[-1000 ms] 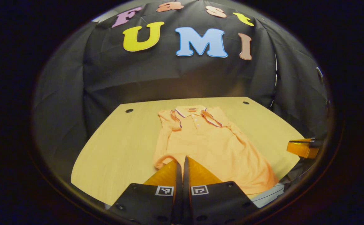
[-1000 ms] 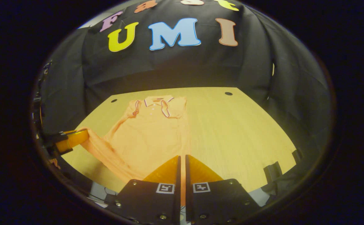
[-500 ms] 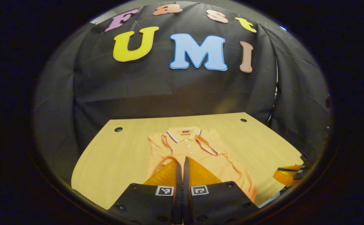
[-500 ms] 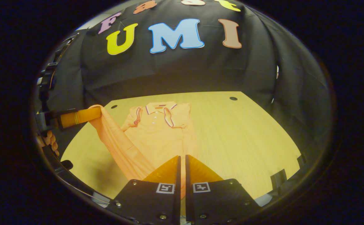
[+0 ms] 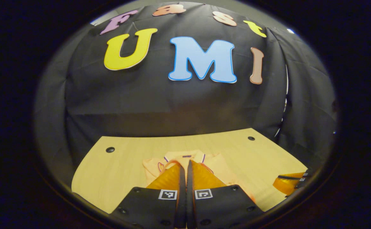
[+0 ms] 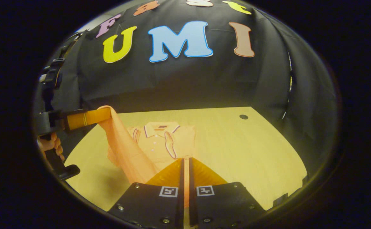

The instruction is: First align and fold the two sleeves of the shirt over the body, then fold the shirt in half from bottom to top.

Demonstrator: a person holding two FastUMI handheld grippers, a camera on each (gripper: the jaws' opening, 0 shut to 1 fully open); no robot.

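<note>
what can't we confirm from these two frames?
- Left gripper view: the left gripper covers the shirt below the collar, hiding the body and the hem.
- Right gripper view: the right gripper covers its own pinch on the hem.
- Right gripper view: lifted cloth hides part of one sleeve.

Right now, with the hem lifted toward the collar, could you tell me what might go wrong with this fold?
1. The left hand-held gripper holds its corner of the shirt high, while the right hand-held gripper rides low over the table; the hem may land crooked.
2. The lifted cloth hangs slack between the two corners, so it may crease or bunch when it is laid down.
3. The folded sleeves lie loose near the collar; the dragged cloth could shift them.
</note>
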